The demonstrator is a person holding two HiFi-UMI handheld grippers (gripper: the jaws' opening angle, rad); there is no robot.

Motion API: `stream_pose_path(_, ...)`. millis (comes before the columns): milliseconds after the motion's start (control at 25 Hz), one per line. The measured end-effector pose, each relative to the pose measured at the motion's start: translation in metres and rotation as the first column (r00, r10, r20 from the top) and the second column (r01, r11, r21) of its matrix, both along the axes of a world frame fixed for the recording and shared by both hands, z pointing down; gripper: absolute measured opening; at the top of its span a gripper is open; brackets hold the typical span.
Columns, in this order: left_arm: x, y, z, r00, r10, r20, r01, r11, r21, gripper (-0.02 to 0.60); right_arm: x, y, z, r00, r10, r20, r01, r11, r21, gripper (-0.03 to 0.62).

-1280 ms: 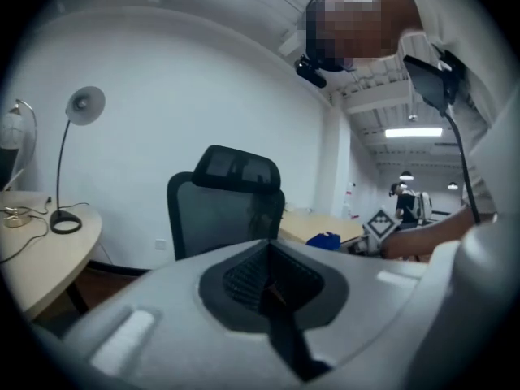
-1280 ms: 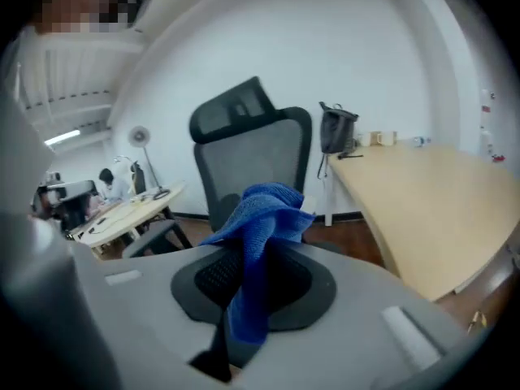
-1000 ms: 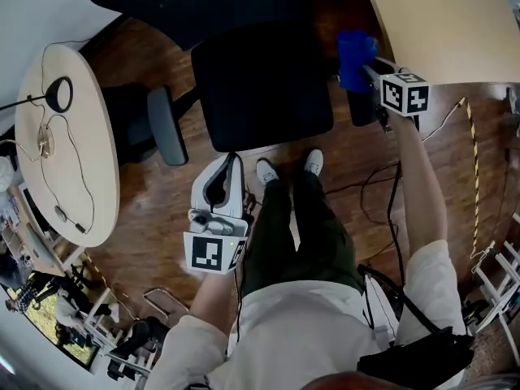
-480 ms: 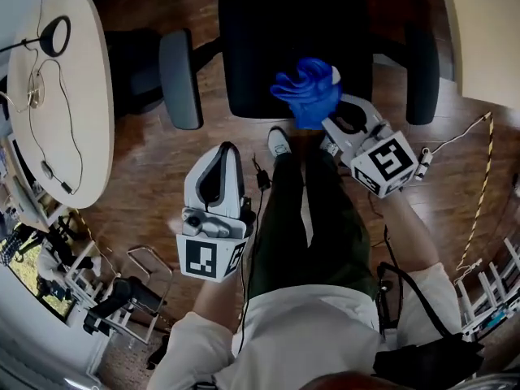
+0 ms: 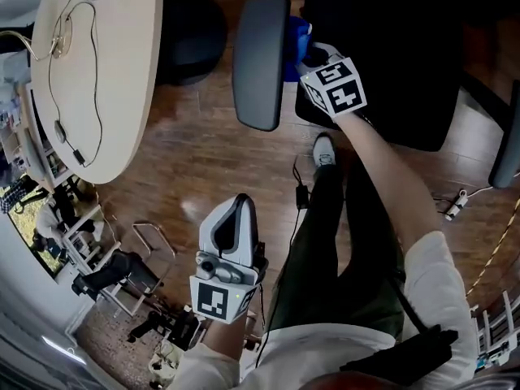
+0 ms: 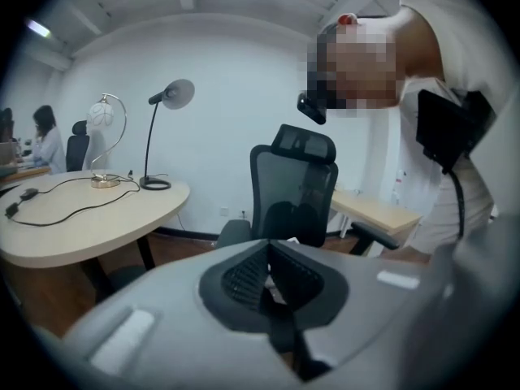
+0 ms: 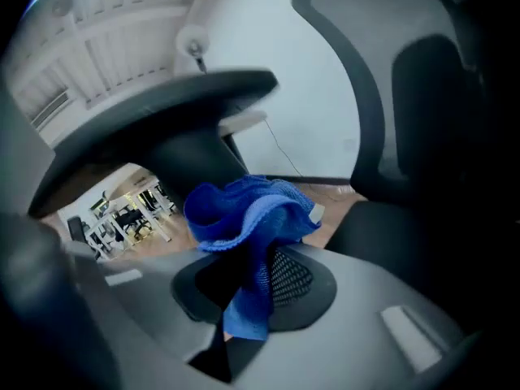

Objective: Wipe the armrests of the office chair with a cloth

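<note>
The black office chair (image 5: 390, 55) stands in front of me. Its grey left armrest (image 5: 260, 59) is at the top of the head view, and the right armrest (image 5: 508, 149) shows at the right edge. My right gripper (image 5: 311, 54) is shut on a blue cloth (image 5: 296, 41), which sits against the inner side of the left armrest. In the right gripper view the cloth (image 7: 248, 218) bunches over the jaws of the right gripper (image 7: 248, 287), just below the armrest (image 7: 162, 120). My left gripper (image 5: 234, 210) hangs back near my leg, shut and holding nothing. Its own view shows the left gripper (image 6: 272, 287) facing the chair (image 6: 292, 189).
An oval beige table (image 5: 97, 80) with cables and a lamp (image 6: 162, 136) stands left of the chair. A second desk (image 6: 378, 210) is behind it. A cable (image 5: 296, 193) lies on the wooden floor. Another person (image 6: 45, 145) sits far off.
My right gripper has carried the blue cloth from the right armrest, across the seat, to the left armrest. The head view has turned left. The left gripper stays low and shut.
</note>
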State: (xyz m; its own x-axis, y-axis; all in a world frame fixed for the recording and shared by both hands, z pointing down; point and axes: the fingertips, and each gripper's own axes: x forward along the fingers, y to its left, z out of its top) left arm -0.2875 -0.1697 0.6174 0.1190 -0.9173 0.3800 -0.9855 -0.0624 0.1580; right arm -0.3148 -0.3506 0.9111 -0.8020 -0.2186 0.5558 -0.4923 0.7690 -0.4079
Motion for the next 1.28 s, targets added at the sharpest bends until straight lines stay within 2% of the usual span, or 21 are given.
stream_pose_path(80, 0.0, 0.004, 0.003, 1.0, 0.018, -0.003, -0.018, 1.0, -0.006, -0.011, 0.003, -0.006, 0.045, 0.997, -0.013, -0.071, 0.007, 0.996, -0.084, 0.068)
stream_pose_path(160, 0.005, -0.001, -0.001, 0.999, 0.046, -0.01, -0.046, 0.999, 0.004, -0.01, 0.015, -0.005, 0.055, 0.998, -0.014, -0.065, 0.007, 0.995, -0.103, 0.069)
stream_pose_path(240, 0.013, -0.01, -0.011, 0.997, 0.076, -0.017, -0.076, 0.997, 0.03, -0.011, 0.046, 0.0, 0.019, 0.999, 0.045, -0.004, -0.045, 0.999, -0.018, 0.068)
stream_pose_path(320, 0.024, -0.021, -0.019, 0.995, 0.102, -0.016, -0.101, 0.994, 0.052, -0.011, 0.102, 0.007, -0.039, 0.977, 0.194, 0.084, -0.201, 0.977, 0.074, 0.067)
stream_pose_path(360, 0.031, -0.028, -0.021, 0.993, 0.119, -0.016, -0.117, 0.991, 0.06, -0.011, 0.141, 0.012, -0.066, 0.946, 0.3, 0.125, -0.313, 0.945, 0.1, 0.067)
stream_pose_path(400, 0.041, -0.036, -0.021, 0.99, 0.143, -0.022, -0.141, 0.988, 0.067, -0.01, 0.188, 0.019, -0.087, 0.898, 0.416, 0.142, -0.433, 0.893, 0.121, 0.067)
stream_pose_path(480, 0.063, -0.055, -0.015, 0.977, 0.207, -0.049, -0.203, 0.976, 0.081, -0.011, 0.296, 0.033, -0.109, 0.777, 0.621, 0.106, -0.628, 0.75, 0.206, 0.069)
stream_pose_path(520, 0.075, -0.065, -0.012, 0.969, 0.238, -0.063, -0.232, 0.969, 0.088, -0.011, 0.345, 0.037, -0.113, 0.723, 0.686, 0.078, -0.678, 0.684, 0.27, 0.069)
stream_pose_path(560, 0.087, -0.073, -0.009, 0.962, 0.264, -0.073, -0.257, 0.962, 0.092, -0.011, 0.383, 0.038, -0.111, 0.688, 0.724, 0.053, -0.696, 0.637, 0.33, 0.067)
stream_pose_path(600, 0.099, -0.08, -0.005, 0.955, 0.286, -0.079, -0.278, 0.956, 0.095, -0.009, 0.412, 0.036, -0.102, 0.665, 0.746, 0.031, -0.7, 0.609, 0.372, 0.069)
stream_pose_path(680, 0.12, -0.087, 0.003, 0.943, 0.323, -0.087, -0.315, 0.945, 0.09, -0.01, 0.448, 0.022, -0.074, 0.636, 0.771, 0.012, -0.705, 0.576, 0.414, 0.069)
stream_pose_path(800, 0.14, -0.082, 0.014, 0.93, 0.356, -0.087, -0.353, 0.934, 0.056, -0.01, 0.465, -0.005, -0.046, 0.632, 0.774, 0.025, -0.679, 0.539, 0.498, 0.067)
stream_pose_path(840, 0.144, -0.082, 0.014, 0.929, 0.36, -0.083, -0.357, 0.933, 0.048, -0.011, 0.467, -0.015, -0.041, 0.636, 0.771, 0.021, -0.665, 0.535, 0.521, 0.067)
stream_pose_path(880, 0.146, -0.081, 0.014, 0.93, 0.36, -0.079, -0.358, 0.933, 0.042, -0.011, 0.47, -0.025, -0.03, 0.636, 0.772, -0.001, -0.659, 0.544, 0.52, 0.067)
stream_pose_path(920, 0.146, -0.08, 0.014, 0.93, 0.359, -0.076, -0.357, 0.933, 0.035, -0.011, 0.474, -0.036, -0.011, 0.629, 0.777, -0.041, -0.666, 0.565, 0.487, 0.067)
stream_pose_path(960, 0.145, -0.077, 0.015, 0.931, 0.357, -0.075, -0.356, 0.934, 0.026, -0.011, 0.477, -0.044, 0.014, 0.625, 0.775, -0.095, -0.676, 0.598, 0.431, 0.067)
stream_pose_path(1000, 0.143, -0.074, 0.016, 0.933, 0.354, -0.072, -0.353, 0.935, 0.02, -0.011, 0.478, -0.051, 0.041, 0.641, 0.752, -0.156, -0.668, 0.646, 0.371, 0.067)
stream_pose_path(1080, 0.137, -0.07, 0.017, 0.938, 0.34, -0.064, -0.34, 0.94, 0.022, -0.011, 0.473, -0.062, 0.077, 0.704, 0.663, -0.254, -0.593, 0.746, 0.302, 0.067)
stream_pose_path(1120, 0.133, -0.069, 0.015, 0.942, 0.329, -0.059, -0.328, 0.944, 0.031, -0.01, 0.47, -0.066, 0.078, 0.725, 0.634, -0.268, -0.564, 0.771, 0.297, 0.067)
stream_pose_path(1200, 0.123, -0.066, 0.007, 0.951, 0.304, -0.053, -0.301, 0.952, 0.053, -0.011, 0.457, -0.061, 0.049, 0.756, 0.617, -0.217, -0.548, 0.778, 0.306, 0.067)
stream_pose_path(1280, 0.113, -0.061, -0.013, 0.957, 0.285, -0.045, -0.282, 0.957, 0.071, -0.011, 0.424, -0.021, 0.002, 0.802, 0.582, -0.135, -0.53, 0.797, 0.291, 0.067)
